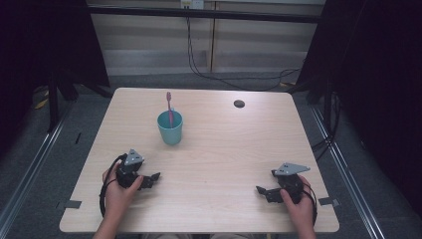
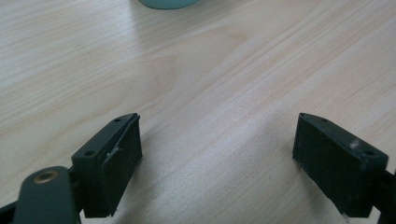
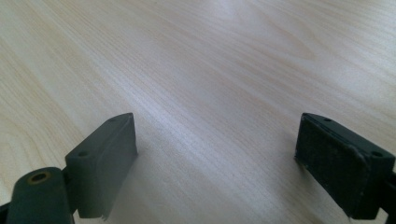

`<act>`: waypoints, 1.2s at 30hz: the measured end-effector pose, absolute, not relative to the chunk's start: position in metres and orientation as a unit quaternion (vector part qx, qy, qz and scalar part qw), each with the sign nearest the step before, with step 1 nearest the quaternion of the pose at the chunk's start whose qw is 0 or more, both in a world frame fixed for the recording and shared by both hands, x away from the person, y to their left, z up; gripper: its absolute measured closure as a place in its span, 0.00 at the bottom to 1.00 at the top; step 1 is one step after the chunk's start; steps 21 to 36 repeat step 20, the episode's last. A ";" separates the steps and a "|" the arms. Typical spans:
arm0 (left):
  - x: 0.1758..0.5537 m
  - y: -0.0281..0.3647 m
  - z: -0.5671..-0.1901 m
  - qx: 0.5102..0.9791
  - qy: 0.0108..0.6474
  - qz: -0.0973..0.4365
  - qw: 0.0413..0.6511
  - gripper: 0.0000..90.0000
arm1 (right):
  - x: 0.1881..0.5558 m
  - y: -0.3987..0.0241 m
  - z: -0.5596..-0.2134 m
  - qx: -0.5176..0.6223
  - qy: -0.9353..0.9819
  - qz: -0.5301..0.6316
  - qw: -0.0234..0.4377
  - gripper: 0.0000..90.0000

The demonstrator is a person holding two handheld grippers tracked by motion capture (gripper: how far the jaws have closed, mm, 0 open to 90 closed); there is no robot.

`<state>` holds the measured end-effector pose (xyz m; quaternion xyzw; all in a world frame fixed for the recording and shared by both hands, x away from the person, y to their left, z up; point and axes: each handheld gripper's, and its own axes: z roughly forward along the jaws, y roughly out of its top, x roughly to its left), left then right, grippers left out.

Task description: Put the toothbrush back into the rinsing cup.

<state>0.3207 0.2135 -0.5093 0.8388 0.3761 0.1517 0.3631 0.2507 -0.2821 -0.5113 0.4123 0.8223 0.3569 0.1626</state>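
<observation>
On the pale wooden table [image 1: 224, 149], both claws, left [image 1: 155, 178] and right [image 1: 260, 190], rest released, well apart from the teal cup [image 1: 170, 129].

You're looking across a pale wooden table [image 1: 224, 149], and a dark round hole [image 1: 239, 103] is sitting near its far edge. Black cables [image 1: 219, 74] are trailing over the grey floor [image 1: 149, 79] just beyond that edge, and metal rails [image 1: 30, 169] are flanking the table.
</observation>
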 end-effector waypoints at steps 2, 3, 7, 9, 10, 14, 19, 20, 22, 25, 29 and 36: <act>0.321 0.213 -0.509 0.838 0.377 0.152 0.364 0.17 | 0.251 -0.282 -0.511 0.412 0.822 0.357 0.163 0.14; 0.321 0.213 -0.509 0.838 0.377 0.152 0.364 0.17 | 0.251 -0.282 -0.511 0.412 0.822 0.357 0.163 0.14; 0.321 0.213 -0.509 0.839 0.376 0.153 0.363 0.16 | 0.251 -0.282 -0.511 0.412 0.822 0.357 0.163 0.14; 0.321 0.213 -0.509 0.839 0.376 0.154 0.362 0.16 | 0.251 -0.282 -0.511 0.412 0.822 0.357 0.163 0.14; 0.321 0.213 -0.509 0.839 0.377 0.154 0.362 0.16 | 0.251 -0.282 -0.511 0.412 0.822 0.357 0.163 0.14; 0.321 0.213 -0.509 0.839 0.377 0.154 0.361 0.16 | 0.251 -0.282 -0.511 0.412 0.822 0.358 0.161 0.14; 0.321 0.213 -0.509 0.839 0.376 0.154 0.361 0.16 | 0.251 -0.282 -0.511 0.412 0.822 0.357 0.162 0.14; 0.321 0.213 -0.509 0.839 0.376 0.154 0.361 0.16 | 0.251 -0.282 -0.511 0.411 0.823 0.358 0.162 0.14; 0.321 0.213 -0.509 0.839 0.376 0.154 0.361 0.16 | 0.251 -0.282 -0.511 0.411 0.823 0.358 0.162 0.14; 0.321 0.213 -0.509 0.839 0.376 0.154 0.361 0.16 | 0.251 -0.282 -0.511 0.411 0.823 0.358 0.162 0.14; 0.321 0.213 -0.509 0.839 0.376 0.154 0.361 0.16 | 0.251 -0.282 -0.511 0.411 0.823 0.358 0.162 0.14; 0.321 0.213 -0.509 0.839 0.376 0.154 0.361 0.16 | 0.251 -0.282 -0.511 0.411 0.823 0.358 0.162 0.14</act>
